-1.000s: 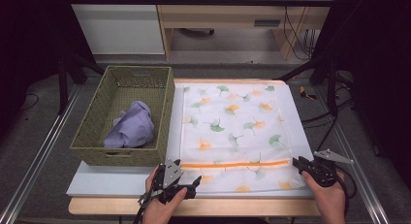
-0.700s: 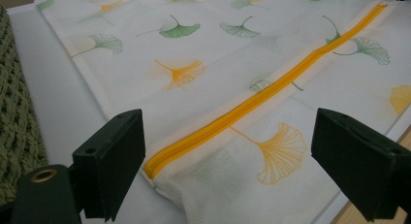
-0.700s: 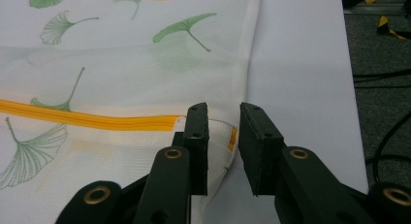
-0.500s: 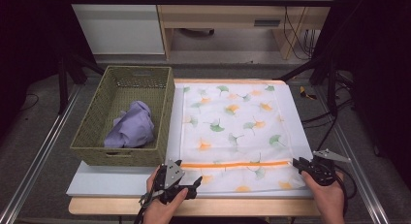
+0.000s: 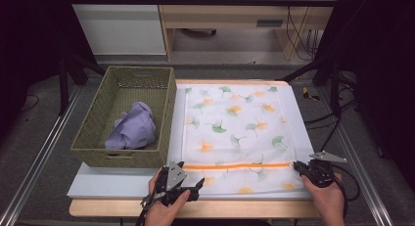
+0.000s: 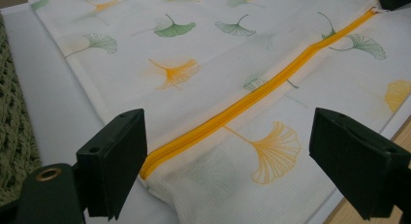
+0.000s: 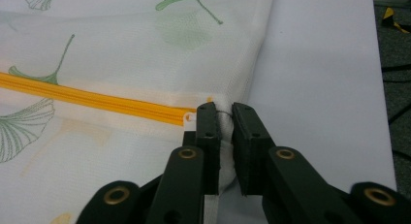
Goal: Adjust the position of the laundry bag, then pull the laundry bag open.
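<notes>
My right gripper (image 7: 224, 118) is pinched on the zipper end of the laundry bag (image 5: 235, 133) at its near right edge, jaws closed on the fabric. My left gripper (image 6: 228, 161) hovers with jaws wide apart over the other end of the orange zipper (image 6: 242, 104). The bag lies flat on the white board (image 5: 112, 182), just beside the wicker basket (image 5: 98, 133) holding a lilac cloth (image 5: 134, 130).

The counter (image 5: 127, 206) has a pale wooden front edge and is covered by a white mat (image 5: 112, 179). Two things lie directly on the mat — a green woven basket (image 5: 98, 138) at the left and, just beside it, a white mesh bag (image 5: 235, 133) printed with ginkgo leaves, spread flat, its orange zipper (image 5: 240, 165) running across near the front edge.
</notes>
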Tool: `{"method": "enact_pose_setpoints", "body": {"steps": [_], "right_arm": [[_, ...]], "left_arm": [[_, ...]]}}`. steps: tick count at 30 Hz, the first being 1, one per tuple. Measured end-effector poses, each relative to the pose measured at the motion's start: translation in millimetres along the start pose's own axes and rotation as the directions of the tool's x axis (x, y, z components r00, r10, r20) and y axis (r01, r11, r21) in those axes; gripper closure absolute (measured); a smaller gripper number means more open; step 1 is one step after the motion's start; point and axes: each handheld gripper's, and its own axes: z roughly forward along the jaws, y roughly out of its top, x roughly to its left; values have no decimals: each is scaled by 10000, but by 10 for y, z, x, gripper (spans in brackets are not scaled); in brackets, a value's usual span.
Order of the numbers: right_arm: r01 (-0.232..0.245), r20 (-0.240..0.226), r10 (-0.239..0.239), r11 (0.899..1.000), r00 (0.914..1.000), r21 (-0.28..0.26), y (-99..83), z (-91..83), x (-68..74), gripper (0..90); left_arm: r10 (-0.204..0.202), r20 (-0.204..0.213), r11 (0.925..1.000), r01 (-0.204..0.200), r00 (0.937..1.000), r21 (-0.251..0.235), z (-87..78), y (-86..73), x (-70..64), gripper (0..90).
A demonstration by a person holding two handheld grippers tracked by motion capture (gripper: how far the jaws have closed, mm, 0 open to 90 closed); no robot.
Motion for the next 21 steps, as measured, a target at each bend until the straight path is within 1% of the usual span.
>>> {"method": "enact_pose_setpoints", "body": {"steps": [2,4,5,6,8,11,12,14,15,17,18,21], "right_arm": [[141,-6,-141,9999,9999,1,7,-9,8,841],[250,-106,-253,9992,9996,-325,30,-50,25,845],[250,-106,-253,9992,9996,-325,30,-50,25,845],[355,-53,-358,9982,9993,-485,40,-66,34,846],[476,-93,-487,9948,9988,-904,67,-121,51,847],[485,-170,-517,9868,9985,-1547,105,-216,90,847],[496,-173,-532,9846,9984,-1674,114,-235,98,847],[475,-259,-531,9820,9983,-1829,136,-275,114,847],[533,-207,-583,9801,9981,-1910,146,-287,119,847],[501,-293,-566,9808,9980,-1883,171,-314,135,847],[562,-327,-639,9788,9974,-1968,197,-332,149,848],[549,-400,-644,9775,9971,-2039,222,-347,154,847]], "left_arm": [[-2,-7,10000,2,10000,5,3,0,2,138],[-1,-9,10000,1,10000,21,4,-1,0,138],[-5,-7,10000,5,10000,25,4,-1,-1,138],[-22,-3,10000,22,10000,26,3,0,0,139],[-27,5,10000,27,10000,50,-1,3,6,141],[-108,-46,9999,108,9999,-34,-20,11,18,147],[-99,-68,9999,99,9999,-77,-30,20,20,150],[-52,-42,9999,52,10000,-97,-51,45,22,151],[-43,37,9999,44,10000,-113,-62,59,24,154],[-56,74,9999,57,10000,-161,-85,90,22,160],[-75,129,9997,78,9999,-236,-95,105,18,161],[46,239,9996,-40,9997,-266,-110,153,4,163]]}}
